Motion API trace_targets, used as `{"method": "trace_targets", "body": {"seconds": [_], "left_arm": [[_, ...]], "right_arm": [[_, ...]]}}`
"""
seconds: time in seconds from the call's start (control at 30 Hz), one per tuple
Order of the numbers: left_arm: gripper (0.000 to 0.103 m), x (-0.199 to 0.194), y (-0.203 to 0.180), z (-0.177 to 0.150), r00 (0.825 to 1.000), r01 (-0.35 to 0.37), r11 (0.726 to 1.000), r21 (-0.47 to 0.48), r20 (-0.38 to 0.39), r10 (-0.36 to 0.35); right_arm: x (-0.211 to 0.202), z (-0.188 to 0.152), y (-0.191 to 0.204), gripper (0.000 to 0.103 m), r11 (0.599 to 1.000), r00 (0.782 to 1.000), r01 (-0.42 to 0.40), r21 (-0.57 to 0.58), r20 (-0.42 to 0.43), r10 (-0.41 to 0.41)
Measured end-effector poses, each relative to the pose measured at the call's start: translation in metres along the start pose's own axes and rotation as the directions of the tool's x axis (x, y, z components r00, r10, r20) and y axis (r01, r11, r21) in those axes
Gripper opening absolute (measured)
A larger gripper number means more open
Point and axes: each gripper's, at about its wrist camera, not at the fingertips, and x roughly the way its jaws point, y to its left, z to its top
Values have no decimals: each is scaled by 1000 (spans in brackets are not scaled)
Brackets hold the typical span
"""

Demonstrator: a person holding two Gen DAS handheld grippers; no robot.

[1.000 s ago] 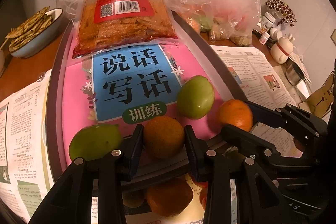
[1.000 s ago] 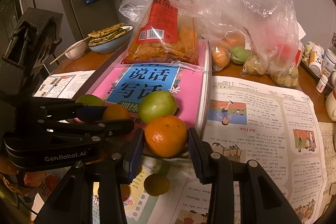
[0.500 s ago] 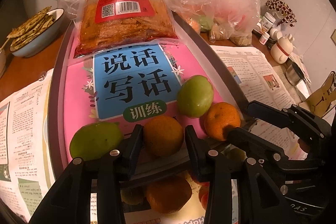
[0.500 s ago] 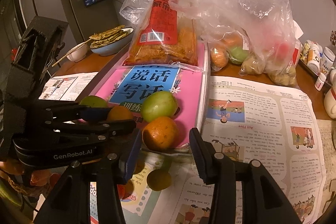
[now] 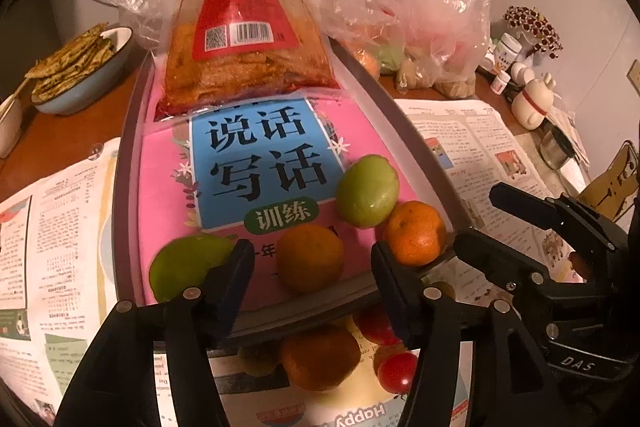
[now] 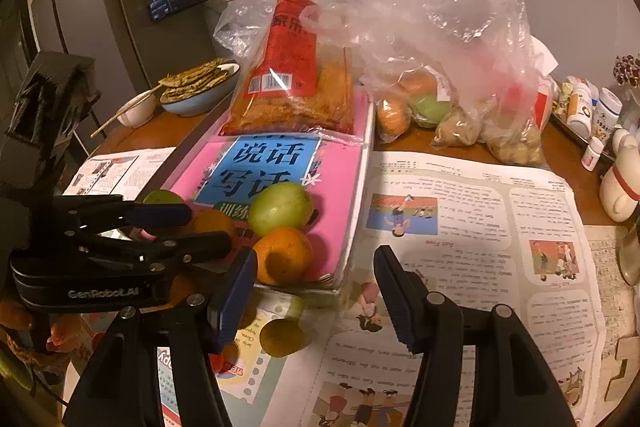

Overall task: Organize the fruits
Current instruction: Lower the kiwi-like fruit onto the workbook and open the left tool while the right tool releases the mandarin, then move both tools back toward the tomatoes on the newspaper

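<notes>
Several fruits lie on a pink book in a grey tray: a green fruit at left, a dull orange in the middle, a green fruit and a bright orange at right. My left gripper is open with its fingers either side of the dull orange, not touching it. My right gripper is open and empty, just in front of the bright orange and the green fruit. Loose fruits lie below the tray: an orange, small red ones and a dark one.
A red snack bag lies on the tray's far end. A clear plastic bag with more produce stands behind to the right. A blue bowl of flatbreads is far left. Newspapers cover the table. Small bottles stand far right.
Both grippers opened: the left let go of the dull orange, the right released the bright orange onto the book beside the green fruit and drew back a little.
</notes>
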Motion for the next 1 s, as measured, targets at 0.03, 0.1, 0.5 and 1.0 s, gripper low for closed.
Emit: {"method": "trace_targets", "body": {"seconds": [0.03,0.1,0.5,1.0], "left_arm": [[63,-2,0,0,1000,4,1000,-3,4,-4],[64,-5,-1,-1,1000,-3,1000,0,12,3],[74,-33,3,0,996,0,1000,-28,88,3],[76,-63,24,-9,990,-21,996,-85,139,32]], "right_arm": [[-1,-1,-1,61,1000,1000,-2,5,3,2],[-2,-2,-2,63,1000,1000,-1,12,4,0],[-15,-4,-10,63,999,999,21,38,28,-22],[-25,-5,-2,73,1000,998,20,25,53,-21]]}}
